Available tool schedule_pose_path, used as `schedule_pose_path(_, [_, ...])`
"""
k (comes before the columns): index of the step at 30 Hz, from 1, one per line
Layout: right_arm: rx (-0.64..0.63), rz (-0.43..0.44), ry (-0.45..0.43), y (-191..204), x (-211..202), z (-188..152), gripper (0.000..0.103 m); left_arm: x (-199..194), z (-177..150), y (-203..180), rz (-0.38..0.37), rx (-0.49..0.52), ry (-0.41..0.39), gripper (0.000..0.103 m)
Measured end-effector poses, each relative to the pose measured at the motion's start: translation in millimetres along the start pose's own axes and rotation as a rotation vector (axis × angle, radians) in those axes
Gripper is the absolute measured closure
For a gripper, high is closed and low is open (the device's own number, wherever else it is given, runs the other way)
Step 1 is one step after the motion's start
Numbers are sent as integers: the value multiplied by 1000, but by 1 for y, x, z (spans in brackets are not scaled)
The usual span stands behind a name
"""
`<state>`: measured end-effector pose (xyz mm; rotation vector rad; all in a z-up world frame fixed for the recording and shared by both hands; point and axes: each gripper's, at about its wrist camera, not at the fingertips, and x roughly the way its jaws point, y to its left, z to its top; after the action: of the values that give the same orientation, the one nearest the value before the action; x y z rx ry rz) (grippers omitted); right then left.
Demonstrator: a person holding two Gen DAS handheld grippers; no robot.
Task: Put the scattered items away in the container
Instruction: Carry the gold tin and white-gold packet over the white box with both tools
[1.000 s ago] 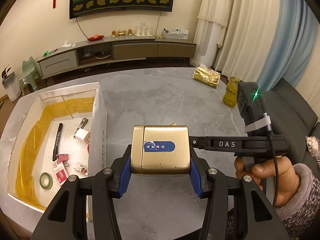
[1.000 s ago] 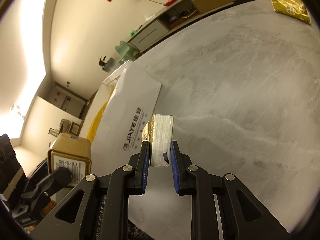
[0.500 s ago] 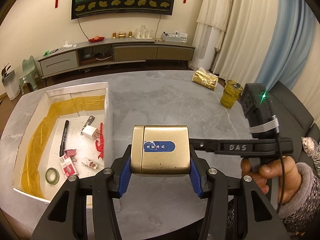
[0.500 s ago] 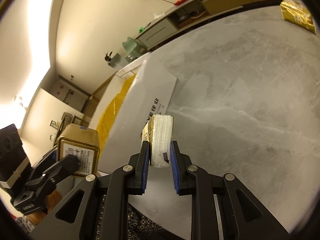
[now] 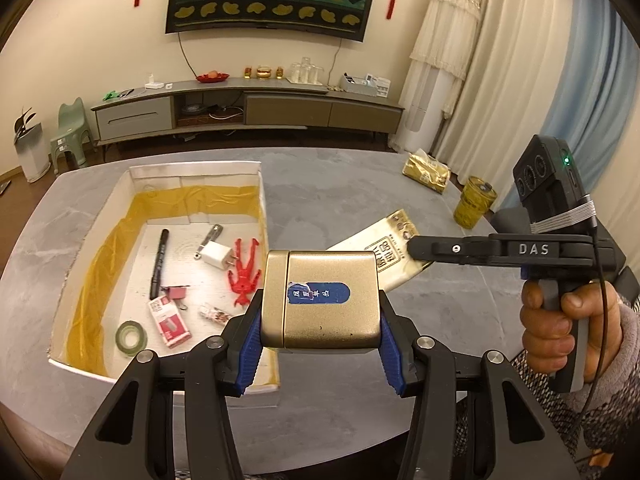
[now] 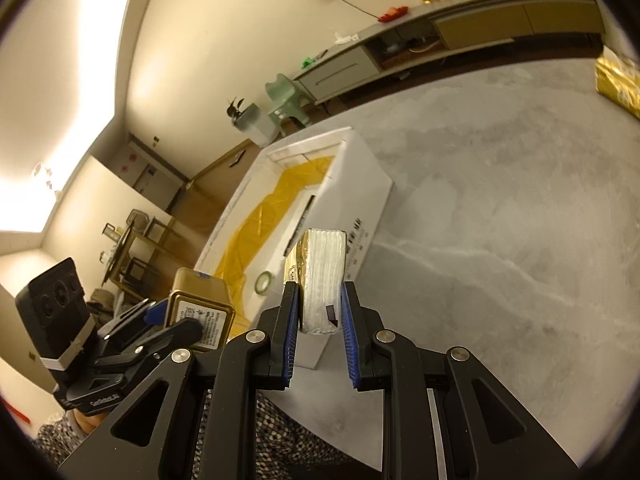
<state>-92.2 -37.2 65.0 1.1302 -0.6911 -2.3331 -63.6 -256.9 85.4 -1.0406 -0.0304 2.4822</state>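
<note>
Hiding the box (image 5: 120,216) corner: left claw (image 5: 320,344)-clamped tin (image 5: 324,300); right claw (image 6: 320,320)-clamped packet (image 6: 322,272).

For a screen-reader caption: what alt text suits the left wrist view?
Left gripper clamps a square gold metal tin above a grey marble table, beside an open white box holding small items. At right, a hand holds the right gripper, gripping a flat gold packet.

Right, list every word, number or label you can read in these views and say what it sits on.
"DAS": on the black right gripper's arm, left wrist view.
"2024-04-": start of a date on the white sticker of the gold metal tin, right wrist view; the rest is too small.
Blue label on the tin's top: Chinese characters, too blurred.
Gold flat packet: embossed seal characters, unreadable.
White cardboard box: side print mostly hidden.
</note>
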Motion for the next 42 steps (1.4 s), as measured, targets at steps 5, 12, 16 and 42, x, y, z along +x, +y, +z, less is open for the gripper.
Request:
schedule_pose_path(5, [-36,1,9,19,3,8,82,-7,2,16,4,-18,-11,52])
schedule_pose_path(12, [-82,-5,23,40,11,18,82,-15,4,42,26,-34,-22,52])
schedule_pose_path(16, [-108,-9,28,51,17,27,82,-19,7,55,38,-44,-30,52])
schedule_pose_path(42, [-256,-64,92,106,84,76,82,-6,47,131,110,-55,-51,52])
